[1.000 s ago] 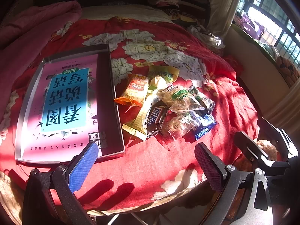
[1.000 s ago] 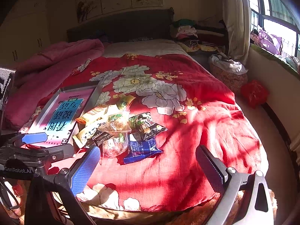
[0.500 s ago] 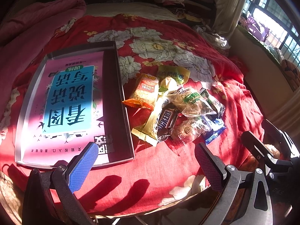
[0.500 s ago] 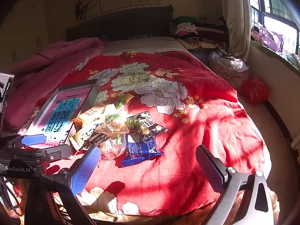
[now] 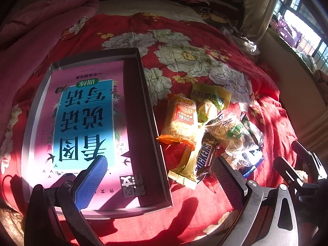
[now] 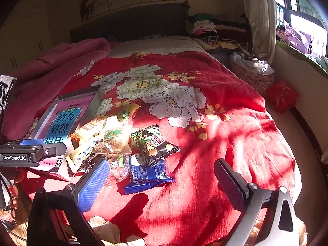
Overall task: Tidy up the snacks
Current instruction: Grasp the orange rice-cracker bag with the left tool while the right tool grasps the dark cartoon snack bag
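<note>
A bed draped in a red quilt printed with large white flowers (image 6: 164, 94) fills both views, sunlight from the windows on the right striping its near half. On the left side of the quilt lies a shallow grey rectangular box (image 5: 143, 94), a pink booklet with a blue panel of Chinese characters (image 5: 86, 123) flat inside it; empty of food, it looks set out as the place to gather the snacks. Just right of the box's long wall sits a loose heap of wrapped snacks (image 5: 207, 131), none yet in the box: an orange-and-yellow packet (image 5: 180, 121) nearest the box, a yellow-green pouch (image 5: 213, 97) beyond it, a dark Snickers bar (image 5: 204, 157) at the near edge, clear bags of brown pieces (image 6: 114, 145) in the middle, and on the right a black patterned packet (image 6: 155, 143) overlapping a blue foil wrapper (image 6: 147, 176). The left tool (image 5: 160, 182) hangs above the box's near right corner, fingers spread wide and holding nothing, probably lining up on the Snickers end of the heap. The right tool (image 6: 162, 180) hovers, equally wide and empty, over the blue wrapper, the closest piece to it.
</note>
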{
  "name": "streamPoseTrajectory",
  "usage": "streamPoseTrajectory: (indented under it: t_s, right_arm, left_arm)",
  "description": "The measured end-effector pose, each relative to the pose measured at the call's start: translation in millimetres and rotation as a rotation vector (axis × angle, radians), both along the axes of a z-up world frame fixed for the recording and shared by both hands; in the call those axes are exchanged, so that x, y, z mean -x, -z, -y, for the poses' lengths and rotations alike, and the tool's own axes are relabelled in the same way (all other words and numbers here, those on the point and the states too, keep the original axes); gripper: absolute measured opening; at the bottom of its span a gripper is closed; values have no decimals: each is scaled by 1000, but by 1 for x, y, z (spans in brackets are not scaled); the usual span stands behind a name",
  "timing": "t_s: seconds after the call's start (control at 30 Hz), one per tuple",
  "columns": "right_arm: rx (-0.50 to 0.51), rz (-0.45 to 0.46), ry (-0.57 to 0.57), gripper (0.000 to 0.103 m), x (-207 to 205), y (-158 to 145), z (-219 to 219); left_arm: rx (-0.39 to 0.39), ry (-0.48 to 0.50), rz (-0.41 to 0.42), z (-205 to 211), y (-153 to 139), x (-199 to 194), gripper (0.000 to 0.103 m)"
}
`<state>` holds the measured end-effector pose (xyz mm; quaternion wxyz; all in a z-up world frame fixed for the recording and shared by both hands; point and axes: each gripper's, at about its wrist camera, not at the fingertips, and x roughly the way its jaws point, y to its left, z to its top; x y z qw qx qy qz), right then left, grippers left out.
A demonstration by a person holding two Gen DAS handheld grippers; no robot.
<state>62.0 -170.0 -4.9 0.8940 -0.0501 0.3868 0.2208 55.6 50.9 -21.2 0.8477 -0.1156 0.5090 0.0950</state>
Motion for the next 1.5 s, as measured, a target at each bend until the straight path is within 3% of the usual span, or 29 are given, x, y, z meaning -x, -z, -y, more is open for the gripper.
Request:
streamPoseTrajectory:
  t_s: [0.27, 0.5, 0.57, 0.63, 0.67, 1.1, 1.4, 1.5]
  right_arm:
    - [6, -12, -10, 103, -16, 6, -1]
    - [13, -7, -21, 103, -27, 8, -2]
    - [12, -8, -23, 103, -31, 9, 0]
    - [14, -10, -24, 103, -37, 10, 0]
    - [17, -11, -25, 103, -40, 11, 0]
    - [61, -70, -126, 102, -65, 31, -16]
    - [136, -98, -204, 91, -79, 50, -32]
    - [127, -109, -225, 80, -83, 53, -36]
  left_arm:
    - [-10, 66, -25, 2, -3, -33, 102]
    - [-30, 122, -76, 3, 3, -60, 94]
    - [-51, 154, -99, 7, 5, -68, 88]
    - [-58, 184, -123, 9, 9, -74, 72]
    - [-58, 194, -141, 10, 11, -78, 71]
    - [-92, 254, -213, 17, 25, -95, 71]
    - [-89, 259, -246, 15, 32, -105, 71]
    - [-112, 258, -263, 16, 33, -108, 66]
